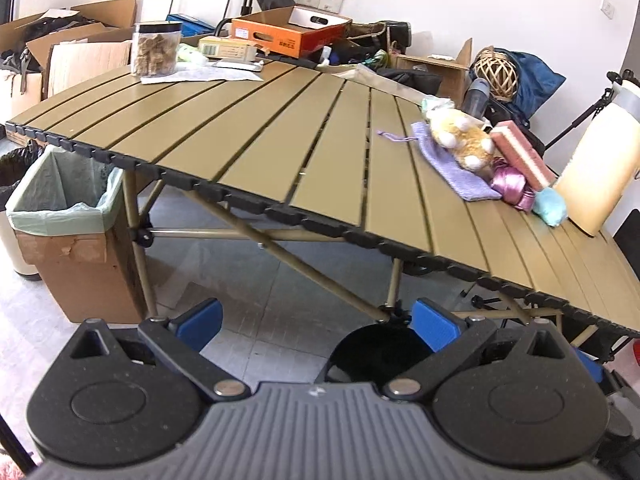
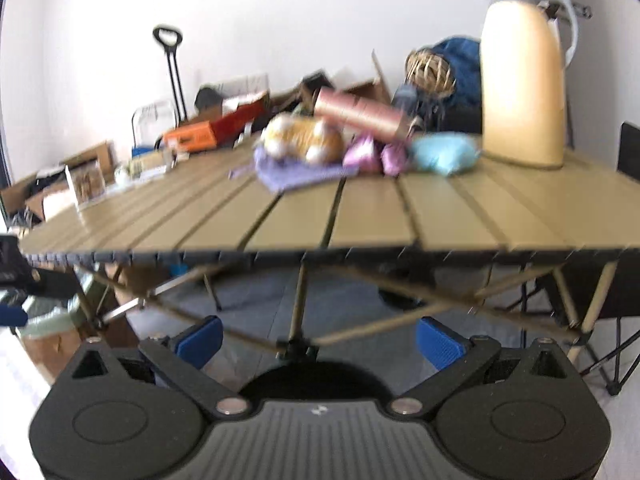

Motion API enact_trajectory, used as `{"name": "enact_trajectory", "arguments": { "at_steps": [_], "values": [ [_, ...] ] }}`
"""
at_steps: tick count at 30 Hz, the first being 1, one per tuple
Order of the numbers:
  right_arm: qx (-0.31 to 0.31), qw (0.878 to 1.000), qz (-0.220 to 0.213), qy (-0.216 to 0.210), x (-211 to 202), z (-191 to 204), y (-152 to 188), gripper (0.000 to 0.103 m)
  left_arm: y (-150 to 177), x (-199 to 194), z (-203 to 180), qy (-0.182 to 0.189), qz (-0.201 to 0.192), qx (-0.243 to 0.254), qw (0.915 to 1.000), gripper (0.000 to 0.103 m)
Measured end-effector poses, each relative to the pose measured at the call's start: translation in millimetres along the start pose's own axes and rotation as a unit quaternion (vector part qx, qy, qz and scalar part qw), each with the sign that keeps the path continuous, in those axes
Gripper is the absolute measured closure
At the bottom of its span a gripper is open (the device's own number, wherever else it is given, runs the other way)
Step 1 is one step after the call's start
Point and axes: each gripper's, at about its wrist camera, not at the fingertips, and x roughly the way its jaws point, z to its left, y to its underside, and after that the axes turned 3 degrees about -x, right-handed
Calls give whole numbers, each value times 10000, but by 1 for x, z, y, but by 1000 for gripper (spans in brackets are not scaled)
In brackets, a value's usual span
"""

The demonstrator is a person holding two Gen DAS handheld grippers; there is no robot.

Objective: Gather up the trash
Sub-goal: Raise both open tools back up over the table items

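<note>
The left gripper (image 1: 316, 322) is held open and empty below the near edge of the bench (image 1: 256, 128), and the right gripper (image 2: 318, 338) is also spread wide with nothing between its blue pads (image 2: 200, 340). Both are well apart from any object, so the step in hand is judged to be the approach, before any first pick.

On the far right part of the bench a cluster is seen: a plush toy (image 1: 464, 138) on a purple cloth (image 1: 452, 164), a pink box (image 1: 520, 154), pink ribbon (image 1: 510, 184) and a light blue wad (image 1: 551, 207) just beside a cream jug (image 1: 600, 168). Which of these counts as trash cannot be told surely (the wad and the ribbon seem most likely). The pink box lies with its long axis running diagonally, toward the jug.

A lined bin (image 1: 60, 200) stands on the floor at the left end of the bench. The next move calls for raising a gripper above the bench and reaching to the cluster.
</note>
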Motion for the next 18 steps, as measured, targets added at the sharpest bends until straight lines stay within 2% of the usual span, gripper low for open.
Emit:
{"name": "enact_trajectory", "arguments": {
  "at_steps": [7,14,18],
  "values": [
    [344,9980,-527,85,-17,-29,-25,0,-6,-3,-26,94,-181,155,9997,0],
    [606,9904,-1240,84,-19,-61,-53,0,-22,7,-50,139,-302,277,9991,0],
    [401,9912,-1228,295,-5,-70,-70,0,-33,13,-61,168,-385,326,9986,0]
  ]
}}
